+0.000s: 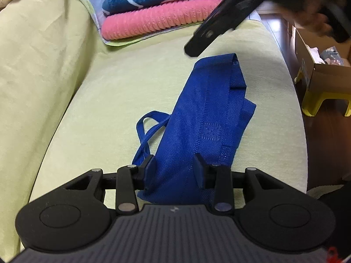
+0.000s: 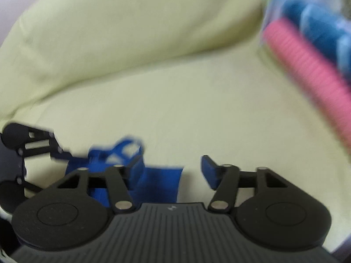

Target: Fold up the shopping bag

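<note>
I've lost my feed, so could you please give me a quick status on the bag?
Left gripper straddles blue bag's near end. Right gripper open, empty, above far end. Bag partly folded on sofa. Nothing in the way.

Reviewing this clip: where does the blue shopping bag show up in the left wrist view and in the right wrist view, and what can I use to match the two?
Left wrist view: the blue shopping bag lies centre frame on the green sofa cushion, its near end between the left gripper fingers.
Right wrist view: the bag is blurred, low and left of centre, partly behind the right gripper.
Shared landmark: the pink folded blanket.
</note>
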Demonstrator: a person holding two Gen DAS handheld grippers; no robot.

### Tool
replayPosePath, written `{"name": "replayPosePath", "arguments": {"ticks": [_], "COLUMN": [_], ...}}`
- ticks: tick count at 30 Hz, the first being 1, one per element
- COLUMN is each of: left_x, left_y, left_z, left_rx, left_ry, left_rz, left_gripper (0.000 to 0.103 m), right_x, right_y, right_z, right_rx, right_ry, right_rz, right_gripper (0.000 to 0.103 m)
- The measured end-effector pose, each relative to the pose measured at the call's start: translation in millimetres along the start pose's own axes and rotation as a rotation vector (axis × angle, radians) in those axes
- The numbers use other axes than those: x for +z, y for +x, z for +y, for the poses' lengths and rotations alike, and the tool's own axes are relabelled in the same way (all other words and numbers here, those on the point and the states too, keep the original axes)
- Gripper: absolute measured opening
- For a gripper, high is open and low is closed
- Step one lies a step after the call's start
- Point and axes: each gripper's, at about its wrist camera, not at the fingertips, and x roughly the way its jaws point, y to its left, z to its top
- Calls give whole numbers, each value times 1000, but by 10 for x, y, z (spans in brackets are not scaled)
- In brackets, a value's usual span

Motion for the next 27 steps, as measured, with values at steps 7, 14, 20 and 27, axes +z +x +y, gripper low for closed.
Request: {"name": "replayPosePath", "arguments": {"ticks": [7, 14, 20, 27], "left_x": [51, 79, 122, 161], "left_y": [31, 61, 93, 101], "left_z": [25, -17, -64, -18], "left_rx": [-9, 6, 37, 14], "left_ry": [33, 45, 38, 45], "left_rz": [21, 28, 46, 74], "left_gripper": [43, 39, 36, 36], "right_x": [-518, -447, -588, -548], "right_y": [155, 356, 334, -77], "right_z": [324, 80, 183, -31], "right_rx": [-79, -66, -102, -64], "right_ry": [-81, 71, 61, 427], "right_rz": [-36, -36, -82, -43], "right_gripper": [11, 11, 11, 25]}}
